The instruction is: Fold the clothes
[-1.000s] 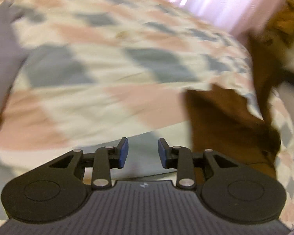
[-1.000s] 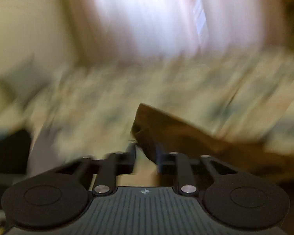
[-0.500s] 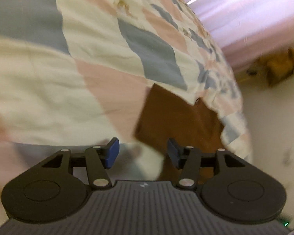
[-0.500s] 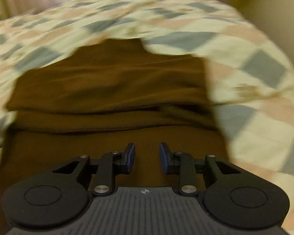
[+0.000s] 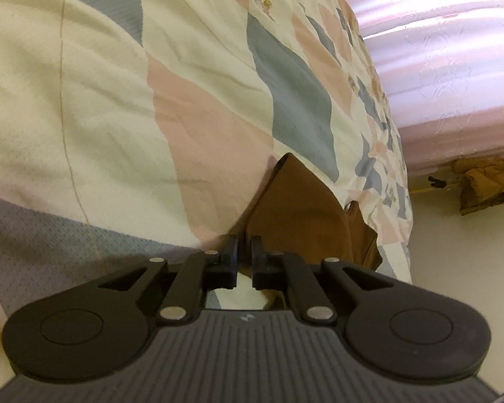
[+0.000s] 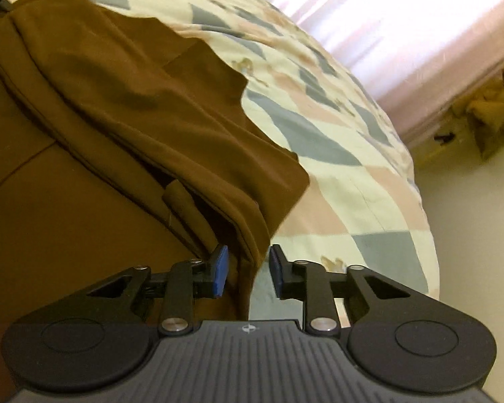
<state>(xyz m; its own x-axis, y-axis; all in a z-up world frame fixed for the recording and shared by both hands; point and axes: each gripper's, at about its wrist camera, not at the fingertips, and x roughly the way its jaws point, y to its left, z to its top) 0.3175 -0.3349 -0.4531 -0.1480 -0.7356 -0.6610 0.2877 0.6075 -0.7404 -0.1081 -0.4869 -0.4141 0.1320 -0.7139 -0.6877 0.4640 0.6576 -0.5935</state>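
Left gripper [image 5: 244, 258] nearly closed beside brown garment [image 6: 124, 100] edge, right gripper [image 6: 248, 273] wide astride it

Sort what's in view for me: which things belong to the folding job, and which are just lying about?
Belongs to the job:
- brown garment, partly folded on the bed
- left claw, nearly shut at the garment's edge
- right claw, open around a fold

Lying about:
- patchwork quilt
- pink curtain
- crumpled yellowish cloth on the floor

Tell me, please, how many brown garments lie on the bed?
1: the brown garment lies folded near the patchwork bedspread's edge, left gripper pinching its corner, right gripper open around its edge.
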